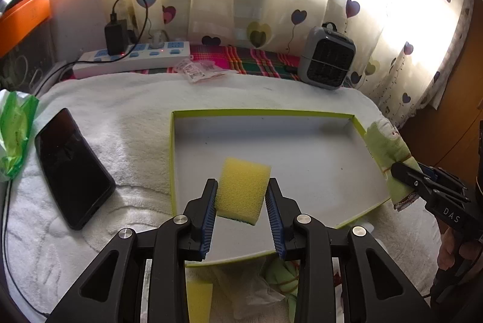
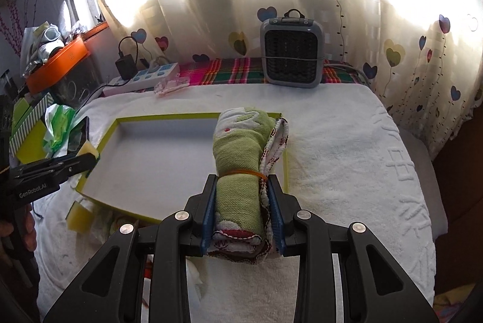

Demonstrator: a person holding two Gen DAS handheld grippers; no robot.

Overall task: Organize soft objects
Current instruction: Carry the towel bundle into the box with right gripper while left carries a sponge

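My left gripper (image 1: 241,187) is shut on a yellow sponge (image 1: 243,188), held above the near part of a shallow green-rimmed box lid (image 1: 172,160) with a white floor. My right gripper (image 2: 243,185) is shut on a rolled green cloth (image 2: 238,154) bound with an orange rubber band; it hangs over the lid's right rim (image 2: 285,169). In the left wrist view the rolled cloth (image 1: 385,148) and right gripper (image 1: 406,175) show at the lid's right edge. In the right wrist view the sponge (image 2: 89,152) and left gripper (image 2: 87,158) sit at the lid's left rim.
A white towel (image 1: 135,99) covers the surface. A black phone (image 1: 72,169) lies left of the lid, a green plastic bag (image 1: 15,133) beyond it. A power strip (image 1: 132,60) and small grey heater (image 1: 327,59) stand at the back. Another yellow sponge (image 2: 79,216) lies before the lid.
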